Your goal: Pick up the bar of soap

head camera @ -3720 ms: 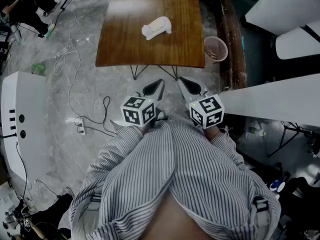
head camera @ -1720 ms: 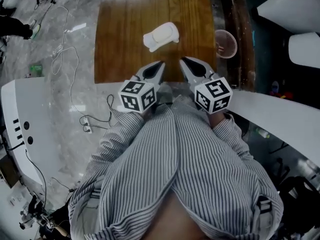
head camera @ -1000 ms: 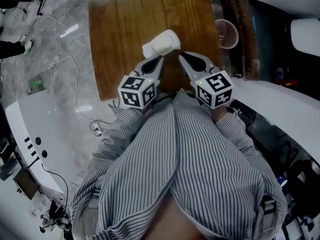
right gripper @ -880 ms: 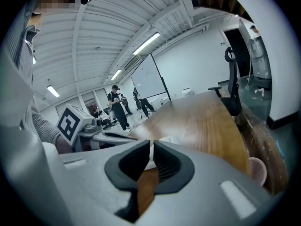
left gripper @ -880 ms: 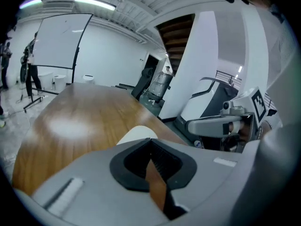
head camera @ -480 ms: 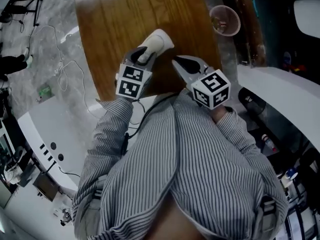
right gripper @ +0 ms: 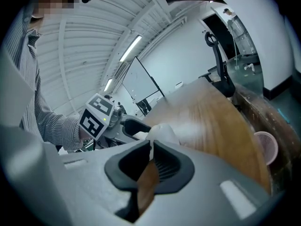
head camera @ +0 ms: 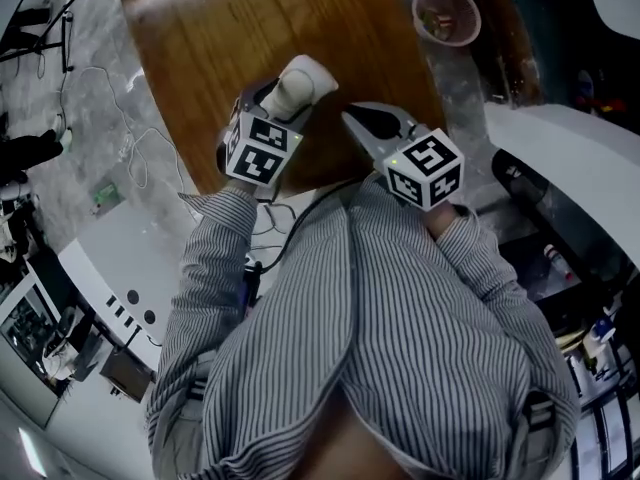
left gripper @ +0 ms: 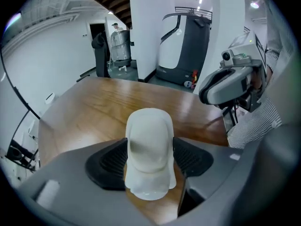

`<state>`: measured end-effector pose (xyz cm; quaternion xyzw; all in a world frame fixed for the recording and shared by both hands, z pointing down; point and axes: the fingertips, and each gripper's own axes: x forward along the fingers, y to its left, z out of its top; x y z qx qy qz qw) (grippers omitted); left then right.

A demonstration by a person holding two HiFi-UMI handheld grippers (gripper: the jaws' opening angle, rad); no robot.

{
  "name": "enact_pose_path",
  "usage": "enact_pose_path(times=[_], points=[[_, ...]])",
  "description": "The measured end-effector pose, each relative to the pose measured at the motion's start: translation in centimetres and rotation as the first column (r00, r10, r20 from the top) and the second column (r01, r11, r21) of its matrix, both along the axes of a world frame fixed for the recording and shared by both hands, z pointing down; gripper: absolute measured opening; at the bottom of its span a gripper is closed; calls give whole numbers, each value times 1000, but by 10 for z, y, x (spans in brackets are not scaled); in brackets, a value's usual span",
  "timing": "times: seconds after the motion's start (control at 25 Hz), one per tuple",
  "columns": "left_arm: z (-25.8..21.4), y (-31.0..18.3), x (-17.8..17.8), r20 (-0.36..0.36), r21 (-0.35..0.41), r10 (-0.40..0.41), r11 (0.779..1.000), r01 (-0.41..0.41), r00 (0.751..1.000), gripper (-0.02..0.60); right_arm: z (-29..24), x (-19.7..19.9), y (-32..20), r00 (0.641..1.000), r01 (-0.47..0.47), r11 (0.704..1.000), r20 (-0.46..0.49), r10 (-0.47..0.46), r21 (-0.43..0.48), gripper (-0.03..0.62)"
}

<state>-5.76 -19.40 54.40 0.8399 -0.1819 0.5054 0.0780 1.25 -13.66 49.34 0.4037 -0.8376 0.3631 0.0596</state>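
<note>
Soap (left gripper: pixel 149 145), a pale rounded bar, lies lengthwise between the ribbed pads (left gripper: pixel 110 164) of the left tool (head camera: pixel 283 90), on the person's side of the wooden desk (head camera: pixel 220 28). The tool has closed in until both pads touch the bar's long flanks, with the rounded far end poking out past the tips. This looks like the grasping step of the pickup. Whether the bar has left the wood yet cannot be told from either view. Taking it across its narrow width seems sensible, since that is the span the jaws can cover, and the ribbing should give some bite on a surface likely to be slick. The main risk is probably a hard squeeze on those curved sides, which could shoot the bar forward out of the grip, so a firm but modest hold and a straight lift would suit. The right tool (head camera: pixel 352 120) hovers just beside the bar on its right, jaws drawn together with only a sliver of wood showing between them and nothing held. It appears to be parked clear so that one tool does the work. A pink cup (head camera: pixel 446 13) sits well apart, beyond the desk's right edge, and plays no part.
</note>
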Motion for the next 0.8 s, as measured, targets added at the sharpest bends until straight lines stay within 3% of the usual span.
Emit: enact_pose_path(times=[0.32, 0.8], points=[[4, -1, 10, -16, -128, 76, 989, -77, 997, 295, 7, 13, -3, 1000, -21, 1000, 12, 22, -20, 14], [2, -1, 8, -3, -134, 56, 989, -56, 998, 264, 3, 15, -6, 1000, -6, 1000, 17, 7, -12, 14]])
